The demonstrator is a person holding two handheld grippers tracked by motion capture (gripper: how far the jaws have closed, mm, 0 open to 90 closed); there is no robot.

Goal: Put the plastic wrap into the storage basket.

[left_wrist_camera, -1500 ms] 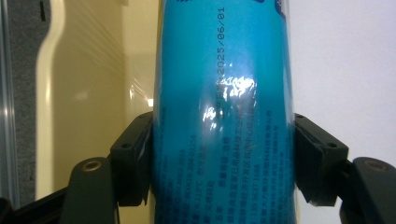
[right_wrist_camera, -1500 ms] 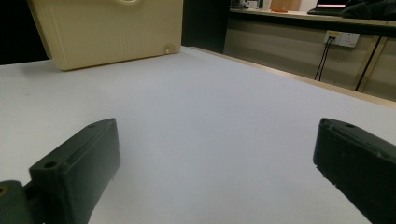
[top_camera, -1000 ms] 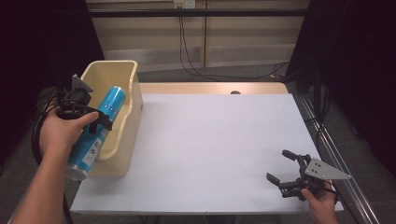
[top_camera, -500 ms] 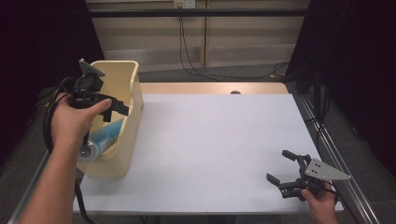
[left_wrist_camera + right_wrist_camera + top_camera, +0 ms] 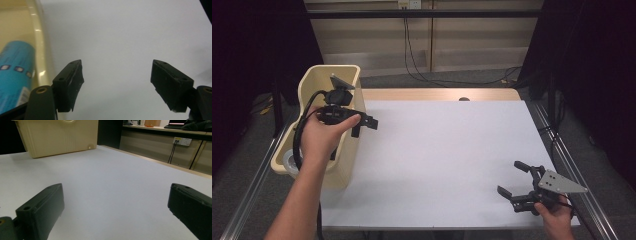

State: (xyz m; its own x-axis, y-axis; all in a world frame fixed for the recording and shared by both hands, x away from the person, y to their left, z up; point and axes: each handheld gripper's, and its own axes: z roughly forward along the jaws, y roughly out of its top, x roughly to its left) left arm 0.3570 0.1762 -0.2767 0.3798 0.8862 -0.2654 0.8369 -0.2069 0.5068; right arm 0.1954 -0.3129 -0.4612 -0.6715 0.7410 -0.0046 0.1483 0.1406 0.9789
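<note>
Left claw (image 5: 364, 125) gapes empty beside the bin (image 5: 307, 82); right claw (image 5: 517, 182) gapes too.

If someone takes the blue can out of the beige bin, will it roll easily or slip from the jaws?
The blue can looks cylindrical, so on the flat white table it would probably roll if laid on its side. Its surface seems smooth and glossy, so the jaws might slip somewhat. It lies on its side in the beige bin, whose walls likely stop it from rolling now.
</note>
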